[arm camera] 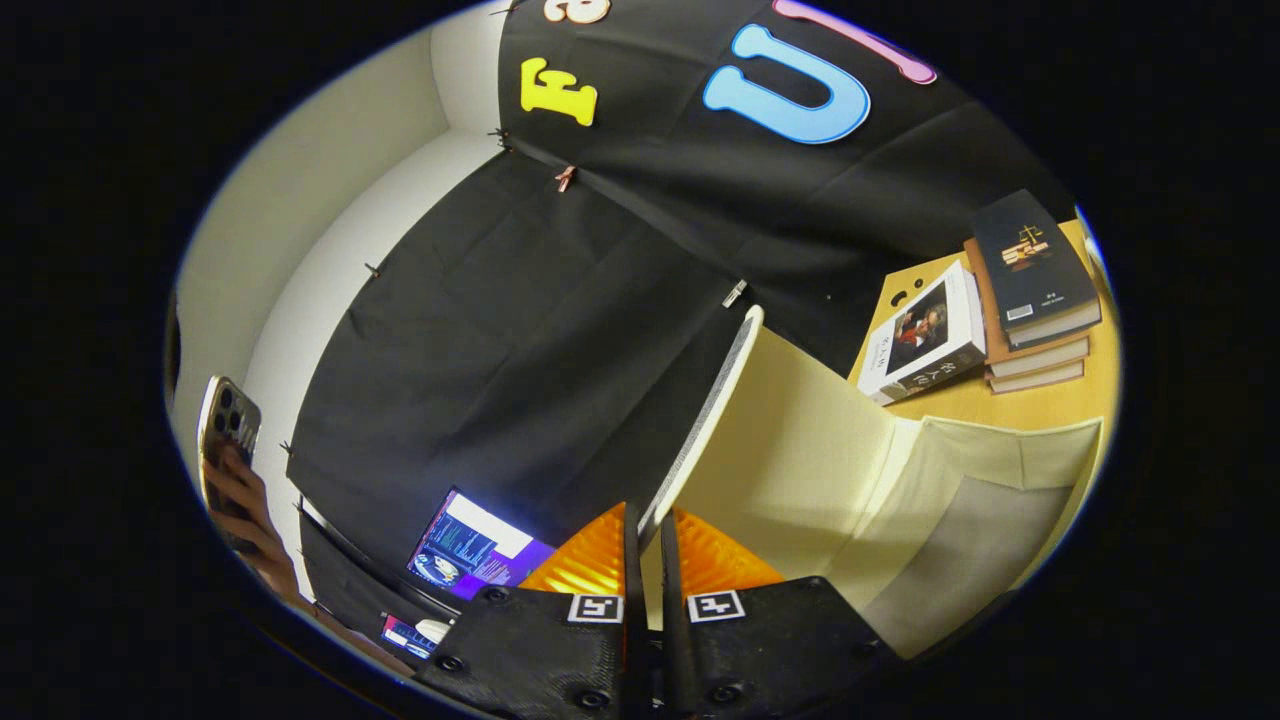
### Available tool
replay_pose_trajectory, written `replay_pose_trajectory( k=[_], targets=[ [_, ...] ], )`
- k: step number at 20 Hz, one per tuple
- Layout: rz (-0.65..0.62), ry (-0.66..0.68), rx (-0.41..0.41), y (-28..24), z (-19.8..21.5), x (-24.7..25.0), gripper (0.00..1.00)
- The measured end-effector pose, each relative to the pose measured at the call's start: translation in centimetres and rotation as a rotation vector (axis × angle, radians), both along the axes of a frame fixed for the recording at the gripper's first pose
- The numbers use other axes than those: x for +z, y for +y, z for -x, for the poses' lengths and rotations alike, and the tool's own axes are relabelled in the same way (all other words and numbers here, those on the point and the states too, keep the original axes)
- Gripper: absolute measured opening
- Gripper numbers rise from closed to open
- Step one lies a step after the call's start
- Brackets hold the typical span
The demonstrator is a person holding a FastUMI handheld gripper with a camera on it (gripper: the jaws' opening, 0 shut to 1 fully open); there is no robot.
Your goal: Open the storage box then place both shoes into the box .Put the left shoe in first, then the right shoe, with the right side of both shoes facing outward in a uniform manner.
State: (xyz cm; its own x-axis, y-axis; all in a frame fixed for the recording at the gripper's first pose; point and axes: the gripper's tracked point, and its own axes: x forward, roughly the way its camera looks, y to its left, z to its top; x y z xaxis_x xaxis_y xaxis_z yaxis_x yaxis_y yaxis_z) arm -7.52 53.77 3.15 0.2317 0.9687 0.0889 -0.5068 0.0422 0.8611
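The storage box (960, 470) is a cream fabric box on a wooden table, with its grey inside showing to the right of my fingers. Its lid (800, 440) is lifted and stands tilted up, the cream underside facing the box. The lid's thin front edge runs from far ahead straight down into the gap between my fingers. My gripper (645, 535) is shut on that lid edge, one finger on each face.
Several books (1030, 290) are stacked on the wooden table (960, 400) beyond the box. To the left of the fingers a lit laptop screen (470, 550) stands low. Farther left a person's hand (240, 510) holds up a phone (225, 420).
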Motion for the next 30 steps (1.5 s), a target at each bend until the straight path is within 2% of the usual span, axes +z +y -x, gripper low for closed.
replay_pose_trajectory(
  k=[2,3,4,5,8,10,15,21,30],
  targets=[
    [0.012,-0.002,0.0,0.9,0.0,0.1,0.18],
    [0.016,-0.006,-0.003,1.4,-0.3,0.2,0.18],
    [0.025,-0.004,0.001,2.4,-0.2,0.0,0.29],
    [0.039,-0.005,-0.003,3.0,-0.2,-0.2,0.3],
    [0.061,-0.005,-0.01,4.1,-0.1,-0.3,0.85],
    [0.085,-0.015,-0.023,4.1,0.0,-0.9,0.96],
    [0.095,-0.024,-0.045,3.6,-0.2,-0.9,0.96],
    [0.124,-0.028,-0.084,0.6,-0.2,-1.2,0.96],
    [0.339,-0.072,-0.27,-10.2,-1.5,-5.7,0.96]
  ],
)
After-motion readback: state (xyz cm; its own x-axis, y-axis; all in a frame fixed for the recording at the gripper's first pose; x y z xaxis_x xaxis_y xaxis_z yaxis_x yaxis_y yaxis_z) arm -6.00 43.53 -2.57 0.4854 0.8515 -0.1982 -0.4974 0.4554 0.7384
